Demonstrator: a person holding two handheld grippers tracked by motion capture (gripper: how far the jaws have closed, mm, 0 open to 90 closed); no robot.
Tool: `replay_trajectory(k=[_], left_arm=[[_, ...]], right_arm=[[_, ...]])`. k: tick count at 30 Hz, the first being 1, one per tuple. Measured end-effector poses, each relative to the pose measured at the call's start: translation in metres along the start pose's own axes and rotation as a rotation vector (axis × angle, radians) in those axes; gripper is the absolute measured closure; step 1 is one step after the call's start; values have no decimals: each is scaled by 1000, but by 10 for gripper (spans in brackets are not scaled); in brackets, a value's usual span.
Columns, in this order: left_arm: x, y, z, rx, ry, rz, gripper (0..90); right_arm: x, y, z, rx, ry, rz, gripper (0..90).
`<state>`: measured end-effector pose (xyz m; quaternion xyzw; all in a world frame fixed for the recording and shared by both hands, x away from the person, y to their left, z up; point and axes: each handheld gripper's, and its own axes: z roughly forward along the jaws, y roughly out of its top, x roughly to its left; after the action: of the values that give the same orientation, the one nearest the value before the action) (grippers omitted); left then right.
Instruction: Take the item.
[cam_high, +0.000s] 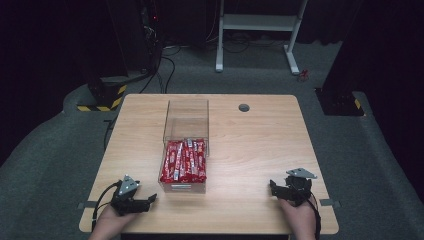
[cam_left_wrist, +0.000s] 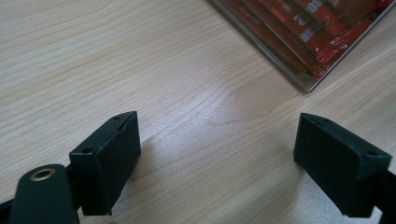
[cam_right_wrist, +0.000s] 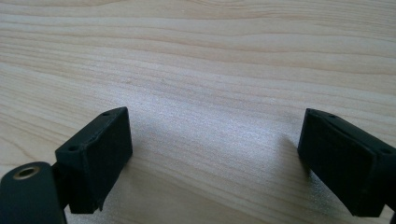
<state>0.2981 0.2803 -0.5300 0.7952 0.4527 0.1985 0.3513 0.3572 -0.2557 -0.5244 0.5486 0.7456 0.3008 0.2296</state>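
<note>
A clear plastic box (cam_high: 185, 120) stands on the wooden table (cam_high: 260, 150), its lid swung up at the far side. Its near half holds several red snack packets (cam_high: 184, 161). My left gripper (cam_high: 148, 201) rests low at the table's front left, open, its jaws aimed right toward the box. In the left gripper view the box's corner (cam_left_wrist: 306, 77) with red packets (cam_left_wrist: 308, 28) lies ahead at the upper right, and the left gripper (cam_left_wrist: 219, 158) has bare wood between its jaws. My right gripper (cam_high: 274, 187) rests at the front right, open. The right gripper (cam_right_wrist: 215, 158) holds nothing.
A small grey grommet (cam_high: 244, 107) sits in the table near its far edge. Beyond the table are a white desk frame (cam_high: 255, 30), black equipment and a yellow-black striped base (cam_high: 102, 100) on grey floor. Bare wood lies on both sides of the box.
</note>
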Motion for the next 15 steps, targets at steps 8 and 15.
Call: replay_trajectory(k=[8,15], left_arm=[[0,-2,-2,2,2,3,153],[-1,-3,-3,0,7,-3,154]], right_arm=[[1,0,1,-2,0,4,99],[1,2,2,0,0,0,100]])
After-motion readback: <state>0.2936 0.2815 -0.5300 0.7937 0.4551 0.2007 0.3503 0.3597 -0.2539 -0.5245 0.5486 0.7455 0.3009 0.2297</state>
